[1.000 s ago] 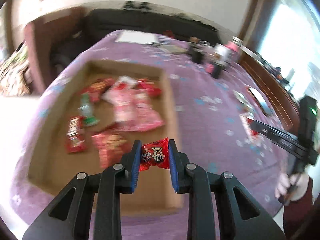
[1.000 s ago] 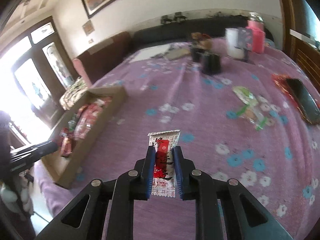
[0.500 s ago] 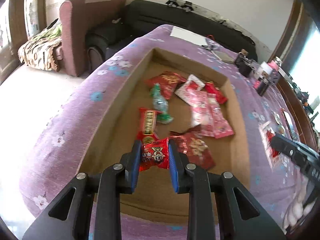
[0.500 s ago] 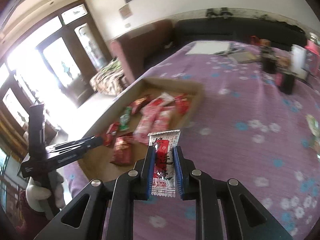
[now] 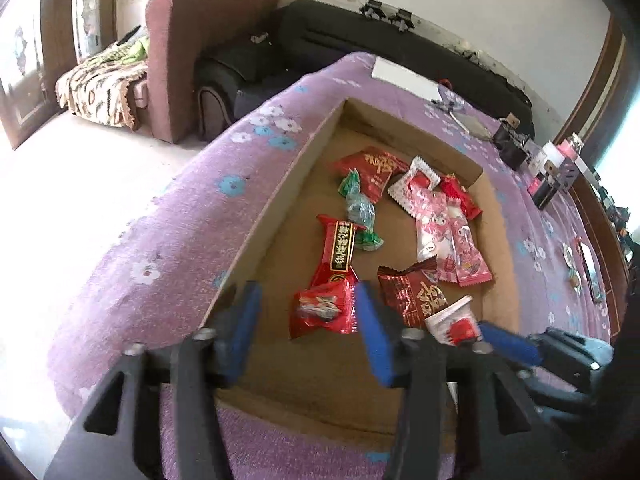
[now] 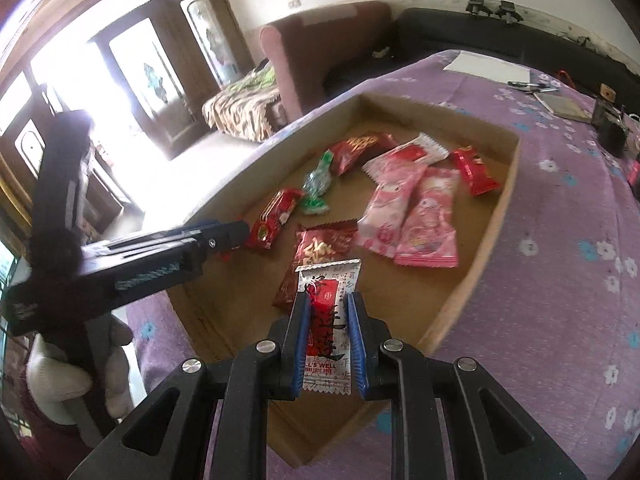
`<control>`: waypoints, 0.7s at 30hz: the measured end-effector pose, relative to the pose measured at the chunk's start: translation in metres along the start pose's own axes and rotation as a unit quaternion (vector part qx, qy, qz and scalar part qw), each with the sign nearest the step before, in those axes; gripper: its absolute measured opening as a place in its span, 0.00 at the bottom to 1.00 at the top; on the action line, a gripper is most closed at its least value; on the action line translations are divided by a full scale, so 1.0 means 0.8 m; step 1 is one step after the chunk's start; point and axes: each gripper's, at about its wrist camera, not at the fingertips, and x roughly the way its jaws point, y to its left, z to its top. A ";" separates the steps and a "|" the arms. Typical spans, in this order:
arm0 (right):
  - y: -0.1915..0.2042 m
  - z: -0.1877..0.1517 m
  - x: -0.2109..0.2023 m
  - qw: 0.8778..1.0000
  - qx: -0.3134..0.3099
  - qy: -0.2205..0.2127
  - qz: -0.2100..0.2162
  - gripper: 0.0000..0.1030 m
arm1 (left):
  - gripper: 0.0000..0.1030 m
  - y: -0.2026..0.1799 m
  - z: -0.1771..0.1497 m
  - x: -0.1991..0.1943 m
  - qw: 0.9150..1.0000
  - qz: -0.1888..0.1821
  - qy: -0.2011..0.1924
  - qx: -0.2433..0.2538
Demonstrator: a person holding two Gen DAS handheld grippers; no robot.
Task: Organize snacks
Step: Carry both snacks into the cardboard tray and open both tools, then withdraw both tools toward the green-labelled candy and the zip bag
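Snacks fill the box (image 5: 496, 216) on the bench

Our left tool (image 5: 308, 320) gapes over a dropped red packet (image 5: 324, 312); our right tool (image 6: 328, 334) grips a white packet (image 6: 328, 320), unplaced.

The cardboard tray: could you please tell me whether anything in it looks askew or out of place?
Nothing looks damaged or spilled. The snacks in the cardboard tray lie loose at mixed angles, two pink packets overlapping, one green candy among red ones. The right claw holds a white-and-red packet above the near end.

The white-and-red snack packet (image 6: 327, 328) reads "L'S WELL".
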 end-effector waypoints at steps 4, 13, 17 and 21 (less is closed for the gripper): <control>0.008 -0.004 0.006 1.000 -0.011 0.005 0.001 0.21 | 0.52 0.001 0.000 -0.016 1.000 0.001 -0.013 -0.002; 0.004 -0.005 -0.033 0.999 -0.004 -0.040 0.000 0.29 | 0.59 -0.006 -0.002 -0.040 0.999 -0.004 -0.028 -0.022; -0.017 -0.011 -0.056 0.998 0.015 -0.061 -0.005 0.30 | 0.59 -0.020 -0.003 -0.048 0.999 -0.010 -0.031 -0.019; -0.048 -0.019 -0.071 0.997 0.042 -0.070 -0.014 0.30 | 0.59 -0.048 -0.009 -0.059 0.999 -0.023 -0.034 -0.002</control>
